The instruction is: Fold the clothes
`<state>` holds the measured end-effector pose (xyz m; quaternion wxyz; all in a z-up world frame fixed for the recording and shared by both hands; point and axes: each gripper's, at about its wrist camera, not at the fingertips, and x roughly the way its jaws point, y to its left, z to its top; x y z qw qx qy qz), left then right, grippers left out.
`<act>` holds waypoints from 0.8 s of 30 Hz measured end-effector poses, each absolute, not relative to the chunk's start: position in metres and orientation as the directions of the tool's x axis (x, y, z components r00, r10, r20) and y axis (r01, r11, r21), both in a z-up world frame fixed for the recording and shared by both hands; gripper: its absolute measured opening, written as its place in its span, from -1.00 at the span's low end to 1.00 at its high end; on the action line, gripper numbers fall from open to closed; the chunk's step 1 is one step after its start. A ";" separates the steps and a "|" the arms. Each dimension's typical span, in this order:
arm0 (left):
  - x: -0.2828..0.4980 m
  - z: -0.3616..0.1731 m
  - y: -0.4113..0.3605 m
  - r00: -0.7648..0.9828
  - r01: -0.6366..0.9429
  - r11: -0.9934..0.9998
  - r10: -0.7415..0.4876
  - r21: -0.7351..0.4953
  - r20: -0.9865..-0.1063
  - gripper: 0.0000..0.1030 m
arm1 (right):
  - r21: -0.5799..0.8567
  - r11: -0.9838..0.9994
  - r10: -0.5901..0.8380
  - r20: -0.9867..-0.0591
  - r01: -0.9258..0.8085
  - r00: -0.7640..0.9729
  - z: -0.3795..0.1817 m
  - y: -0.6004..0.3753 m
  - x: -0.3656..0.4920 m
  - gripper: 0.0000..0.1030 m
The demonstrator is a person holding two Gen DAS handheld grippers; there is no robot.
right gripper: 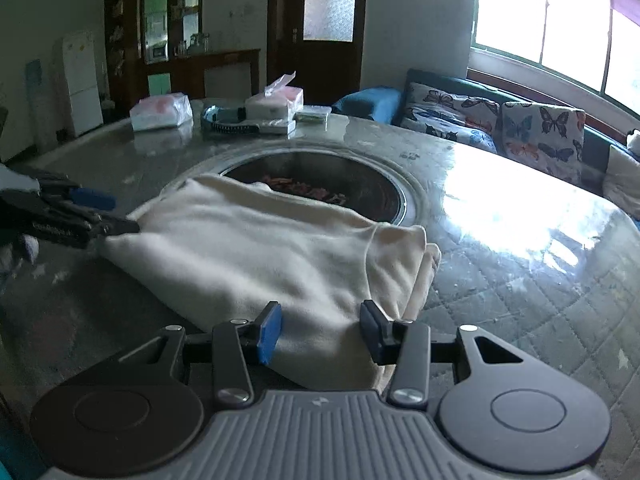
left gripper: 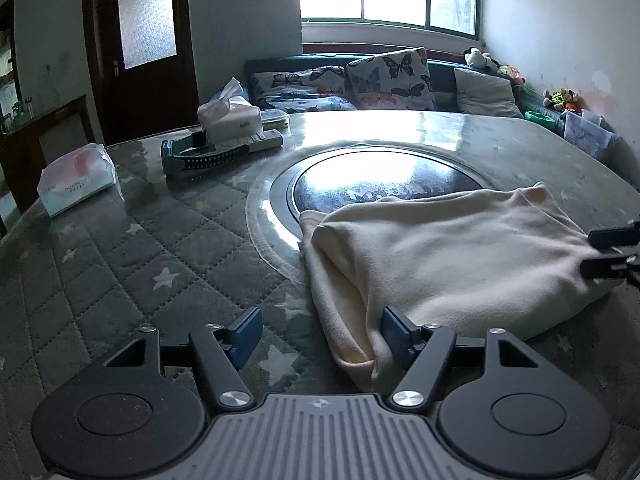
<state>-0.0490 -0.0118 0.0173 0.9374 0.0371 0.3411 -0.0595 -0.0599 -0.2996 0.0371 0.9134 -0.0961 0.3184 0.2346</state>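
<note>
A cream garment (left gripper: 452, 256) lies folded on the quilted table, partly over the round dark inset. In the left wrist view my left gripper (left gripper: 318, 338) is open, its jaws wide apart, with the garment's near corner against the right blue pad (left gripper: 394, 338). In the right wrist view the garment (right gripper: 280, 256) lies just ahead of my right gripper (right gripper: 320, 330), which is open with the cloth's near edge between its pads. The right gripper also shows at the far right of the left wrist view (left gripper: 612, 252), and the left gripper at the far left of the right wrist view (right gripper: 94, 212).
A round dark inset (left gripper: 372, 176) sits mid-table. Tissue packs (left gripper: 76, 178), a tissue box (left gripper: 228, 116), a remote and a dark strap (left gripper: 208, 156) lie at the far left. A sofa with butterfly cushions (left gripper: 384, 78) stands behind the table under the window.
</note>
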 end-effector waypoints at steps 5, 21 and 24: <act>-0.047 0.017 -0.011 0.755 0.133 0.991 -0.092 0.014 -0.650 0.35 | -0.030 0.876 0.366 -0.610 -0.482 0.703 0.045 -0.301 -0.060 -0.08; -0.043 0.015 -0.005 0.739 0.136 0.990 -0.117 -0.023 -0.664 0.35 | -0.031 0.873 0.359 -0.635 -0.487 0.684 0.033 -0.290 -0.052 -0.08; -0.042 0.015 -0.004 0.733 0.138 0.990 -0.125 -0.034 -0.668 0.35 | -0.028 0.873 0.361 -0.633 -0.487 0.685 0.035 -0.293 -0.053 -0.08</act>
